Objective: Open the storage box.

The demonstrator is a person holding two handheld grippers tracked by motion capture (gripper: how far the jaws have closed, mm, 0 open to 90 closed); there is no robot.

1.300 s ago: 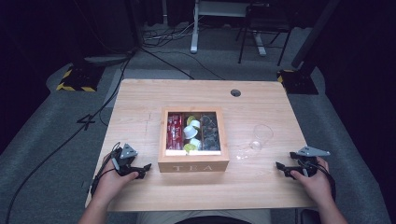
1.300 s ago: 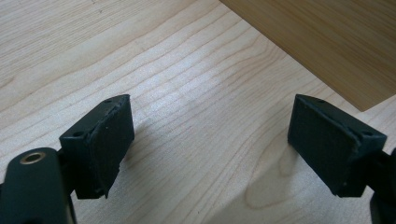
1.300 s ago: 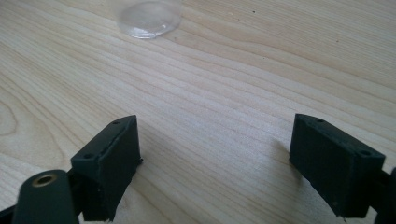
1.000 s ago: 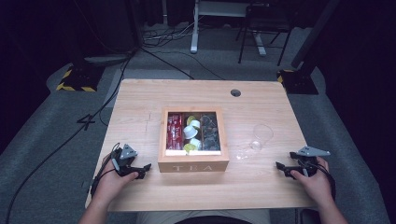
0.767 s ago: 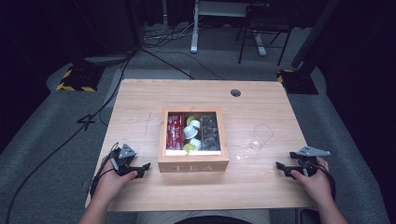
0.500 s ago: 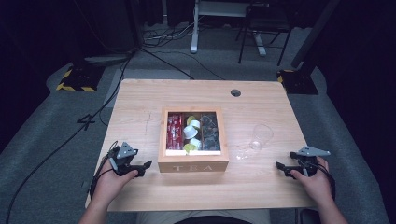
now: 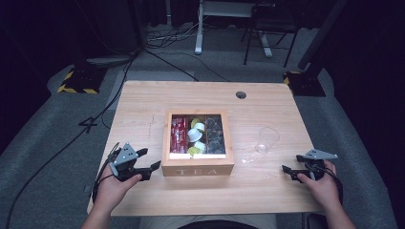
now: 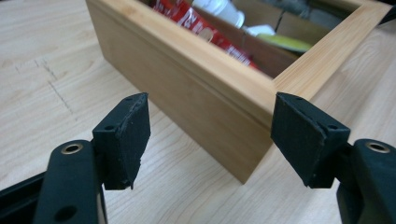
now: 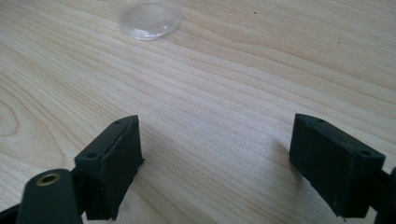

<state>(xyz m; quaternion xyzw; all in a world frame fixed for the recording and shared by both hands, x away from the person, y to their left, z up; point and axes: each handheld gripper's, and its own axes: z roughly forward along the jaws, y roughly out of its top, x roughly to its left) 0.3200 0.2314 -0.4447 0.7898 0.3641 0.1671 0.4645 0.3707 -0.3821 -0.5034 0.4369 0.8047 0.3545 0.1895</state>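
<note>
A square wooden box (image 7: 197, 164) lettered "TEA" sits mid-table (image 7: 143, 102) holding red packets (image 7: 178, 134), a clear plastic cup (image 7: 265, 139) toward the right edge, both grippers (image 7: 144, 160) (image 7: 290, 171) gaping empty.

Dark lab: floor cables (image 7: 143, 50), hazard-striped stands (image 7: 76, 81).

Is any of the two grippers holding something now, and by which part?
Nothing is held. The left gripper is open near the wooden tea box; the right gripper is open over bare table.
</note>
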